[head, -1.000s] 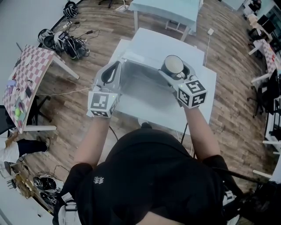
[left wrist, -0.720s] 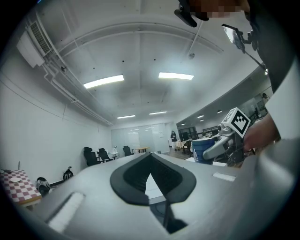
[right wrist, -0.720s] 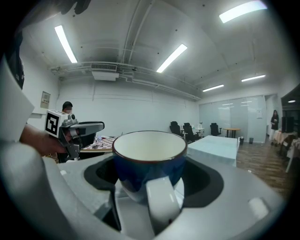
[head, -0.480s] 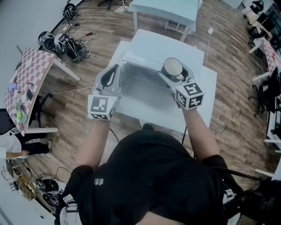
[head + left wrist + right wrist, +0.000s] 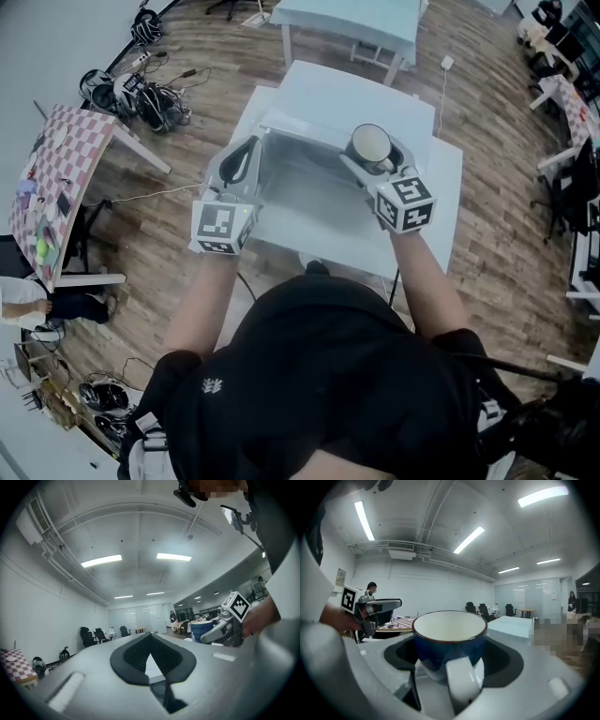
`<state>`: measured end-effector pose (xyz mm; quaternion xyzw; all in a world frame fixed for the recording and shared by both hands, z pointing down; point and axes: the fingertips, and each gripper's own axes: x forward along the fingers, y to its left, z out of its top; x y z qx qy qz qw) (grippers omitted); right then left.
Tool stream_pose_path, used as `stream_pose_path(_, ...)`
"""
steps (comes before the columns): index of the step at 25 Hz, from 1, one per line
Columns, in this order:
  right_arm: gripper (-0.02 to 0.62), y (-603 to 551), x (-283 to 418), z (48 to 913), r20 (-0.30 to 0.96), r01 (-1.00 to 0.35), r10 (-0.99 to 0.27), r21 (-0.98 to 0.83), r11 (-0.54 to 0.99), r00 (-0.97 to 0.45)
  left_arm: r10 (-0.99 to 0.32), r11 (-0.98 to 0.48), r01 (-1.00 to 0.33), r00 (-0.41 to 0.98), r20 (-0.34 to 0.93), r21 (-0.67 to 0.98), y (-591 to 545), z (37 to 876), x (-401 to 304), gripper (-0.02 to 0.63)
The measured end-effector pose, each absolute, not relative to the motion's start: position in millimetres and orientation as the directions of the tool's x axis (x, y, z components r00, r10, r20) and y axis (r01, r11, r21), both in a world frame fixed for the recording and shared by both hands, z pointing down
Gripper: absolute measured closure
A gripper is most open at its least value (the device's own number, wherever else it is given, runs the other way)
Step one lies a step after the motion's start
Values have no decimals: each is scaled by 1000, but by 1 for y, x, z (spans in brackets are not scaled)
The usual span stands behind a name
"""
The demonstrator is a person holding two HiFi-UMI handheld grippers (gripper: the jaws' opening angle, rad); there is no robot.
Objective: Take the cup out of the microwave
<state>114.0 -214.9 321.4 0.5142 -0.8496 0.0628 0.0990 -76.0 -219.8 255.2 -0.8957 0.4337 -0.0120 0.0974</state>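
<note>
A blue cup (image 5: 371, 142) with a white inside and a white handle sits upright between the fingers of my right gripper (image 5: 375, 156), which is shut on it. In the right gripper view the cup (image 5: 449, 637) fills the middle, its handle turned toward the camera. It hangs above the right part of a white table (image 5: 441, 187), in front of a white box-shaped top (image 5: 347, 94) that may be the microwave. My left gripper (image 5: 236, 161) hovers over the table's left edge, its jaws together with nothing in them; the left gripper view (image 5: 151, 660) shows the same.
A pink checkered table (image 5: 56, 169) stands at the left, with cables and headsets (image 5: 141, 89) on the wood floor behind it. A pale blue table (image 5: 356, 23) is at the far side. Office chairs and desks (image 5: 572, 112) line the right. A person (image 5: 28, 305) crouches at lower left.
Both grippers stay almost where they were; the right one with the cup has drifted slightly. The person at lower left has shifted.
</note>
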Motion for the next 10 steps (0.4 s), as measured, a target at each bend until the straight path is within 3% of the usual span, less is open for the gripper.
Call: stream_pose_path(10, 206, -205, 113, 324, 218, -896, -873, -12, 444, -436, -780, -602, -776, 622, -68, -188, -208, 253, -87, 601)
